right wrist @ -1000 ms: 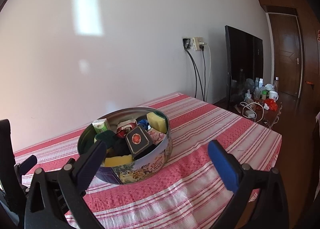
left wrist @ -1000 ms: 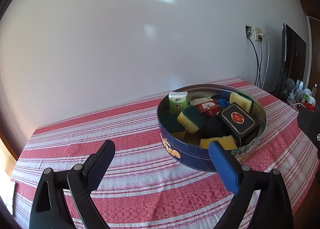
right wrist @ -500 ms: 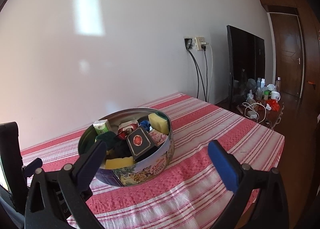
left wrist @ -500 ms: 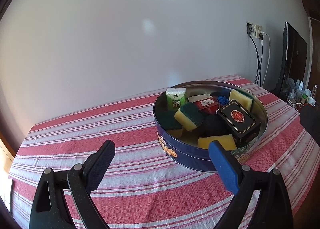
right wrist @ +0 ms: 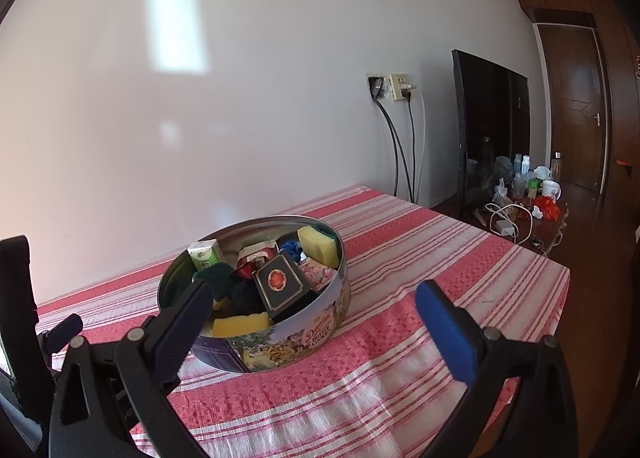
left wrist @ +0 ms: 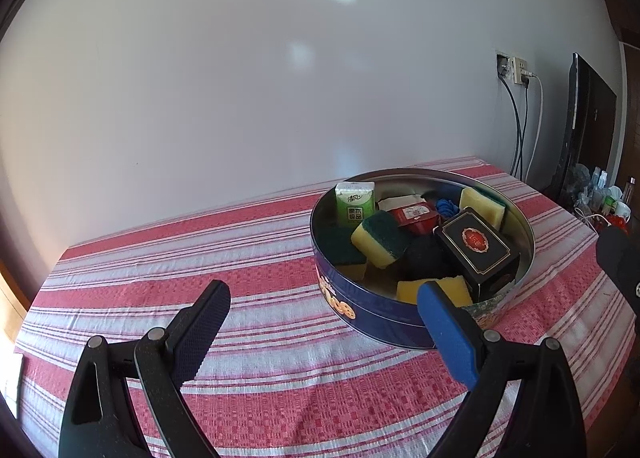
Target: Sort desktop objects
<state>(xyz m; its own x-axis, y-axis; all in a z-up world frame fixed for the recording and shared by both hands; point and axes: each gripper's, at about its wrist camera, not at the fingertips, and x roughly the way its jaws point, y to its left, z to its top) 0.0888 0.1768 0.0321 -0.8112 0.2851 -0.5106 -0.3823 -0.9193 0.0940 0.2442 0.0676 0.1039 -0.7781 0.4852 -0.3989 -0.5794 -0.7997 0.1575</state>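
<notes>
Tin (left wrist: 372, 310) upright, black box (left wrist: 476, 246) inside tilted diagonally.

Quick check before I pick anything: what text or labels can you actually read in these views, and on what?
"Danisa" and "BUTTER COOKIES": on the side of the round cookie tin.
Green tissue pack: Chinese characters, too small to read.
Red packet: label blurred.
Black box: red emblem, unreadable.
</notes>
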